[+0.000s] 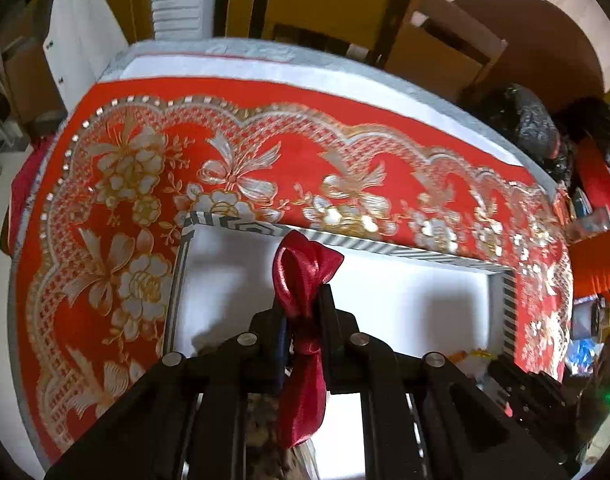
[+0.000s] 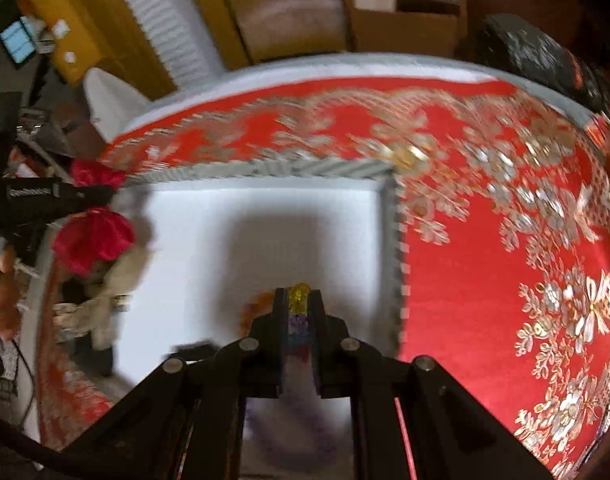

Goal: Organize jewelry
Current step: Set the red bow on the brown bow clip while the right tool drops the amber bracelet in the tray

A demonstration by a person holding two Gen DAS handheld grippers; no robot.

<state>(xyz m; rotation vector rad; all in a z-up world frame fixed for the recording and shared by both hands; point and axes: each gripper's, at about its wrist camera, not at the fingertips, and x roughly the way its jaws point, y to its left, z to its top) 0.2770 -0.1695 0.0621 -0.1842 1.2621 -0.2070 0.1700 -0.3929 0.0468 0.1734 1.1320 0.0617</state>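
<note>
My left gripper (image 1: 305,300) is shut on a dark red satin ribbon (image 1: 301,280) tied to a pale burlap pouch; ribbon and pouch (image 2: 117,280) also show in the right wrist view, hanging at the left. It hangs over a white box (image 1: 385,292) with a grey-striped rim (image 1: 385,246). My right gripper (image 2: 299,300) is shut on a piece of beaded jewelry (image 2: 299,294), yellow and purple, held over the same white box (image 2: 265,220). The left gripper (image 2: 65,192) shows at the left of the right wrist view.
The box sits on a red cloth (image 1: 265,148) with gold and silver flowers, on a white table. Black bags (image 1: 517,120) lie at the far right edge. Wooden chairs (image 2: 405,12) stand behind the table. Clutter lies at the left (image 2: 9,160).
</note>
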